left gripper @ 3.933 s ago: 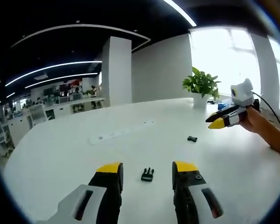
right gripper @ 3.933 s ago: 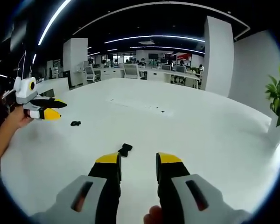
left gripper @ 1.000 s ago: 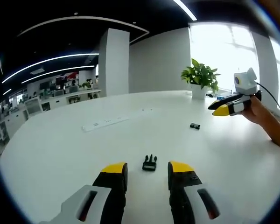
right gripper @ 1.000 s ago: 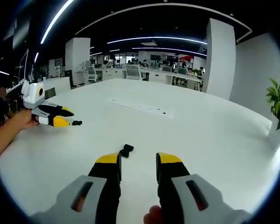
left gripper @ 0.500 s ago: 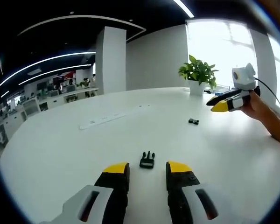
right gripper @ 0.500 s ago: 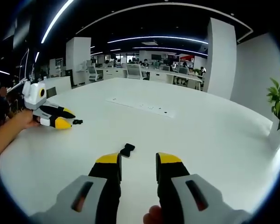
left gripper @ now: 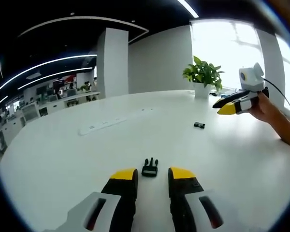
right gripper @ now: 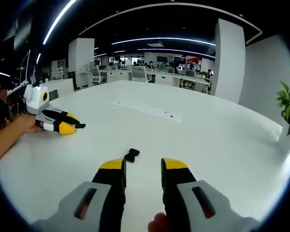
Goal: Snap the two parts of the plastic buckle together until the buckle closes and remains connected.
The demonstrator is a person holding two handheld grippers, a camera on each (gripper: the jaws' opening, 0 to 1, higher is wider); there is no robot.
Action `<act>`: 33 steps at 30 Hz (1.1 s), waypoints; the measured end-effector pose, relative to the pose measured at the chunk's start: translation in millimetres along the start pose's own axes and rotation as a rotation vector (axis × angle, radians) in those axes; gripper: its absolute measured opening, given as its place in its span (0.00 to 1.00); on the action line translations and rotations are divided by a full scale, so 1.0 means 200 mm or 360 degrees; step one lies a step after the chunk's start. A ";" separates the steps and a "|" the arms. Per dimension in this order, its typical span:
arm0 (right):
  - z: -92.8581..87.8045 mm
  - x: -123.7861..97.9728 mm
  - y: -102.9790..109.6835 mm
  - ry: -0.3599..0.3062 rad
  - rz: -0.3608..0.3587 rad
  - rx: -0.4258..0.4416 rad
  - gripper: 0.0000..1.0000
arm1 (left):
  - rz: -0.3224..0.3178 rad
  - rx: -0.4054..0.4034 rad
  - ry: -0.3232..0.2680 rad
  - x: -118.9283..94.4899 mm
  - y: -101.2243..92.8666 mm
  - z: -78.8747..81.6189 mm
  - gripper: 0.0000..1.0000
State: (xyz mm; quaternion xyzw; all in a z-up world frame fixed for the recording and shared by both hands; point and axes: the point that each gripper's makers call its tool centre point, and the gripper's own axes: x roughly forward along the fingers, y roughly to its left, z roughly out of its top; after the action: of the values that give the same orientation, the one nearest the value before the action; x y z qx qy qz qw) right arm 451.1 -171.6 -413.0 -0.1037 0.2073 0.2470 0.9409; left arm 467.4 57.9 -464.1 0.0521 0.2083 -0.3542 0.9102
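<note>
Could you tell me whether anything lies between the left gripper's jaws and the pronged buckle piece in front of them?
No: in the left gripper view, the left gripper sits just short of the pronged buckle piece, with bare white table between.

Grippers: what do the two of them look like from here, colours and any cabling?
Both match: the left gripper and the right gripper have black fingers with yellow tips on pale grey bodies with dark slots. A black cable trails from the right one.
</note>
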 end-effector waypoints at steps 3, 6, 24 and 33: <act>0.00 0.00 0.00 0.0002 -0.0002 0.0000 0.29 | 0.0000 0.0003 0.0001 0.01 0.00 0.00 0.23; 0.00 0.00 0.00 0.0002 -0.0003 -0.0001 0.29 | -0.0003 0.0004 -0.0001 0.01 0.00 0.00 0.21; -0.01 0.00 0.01 0.0010 0.0007 -0.0007 0.28 | 0.0014 -0.0003 -0.0015 0.00 0.00 0.01 0.16; -0.01 0.01 0.01 0.0010 0.0003 -0.0004 0.28 | 0.0024 -0.0003 -0.0016 -0.01 0.02 0.01 0.13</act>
State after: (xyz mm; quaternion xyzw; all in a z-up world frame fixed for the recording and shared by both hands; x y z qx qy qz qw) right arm 450.6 -170.2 -414.8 -0.1055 0.2099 0.2477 0.9399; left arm 468.8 61.0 -461.5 0.0509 0.2037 -0.3473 0.9139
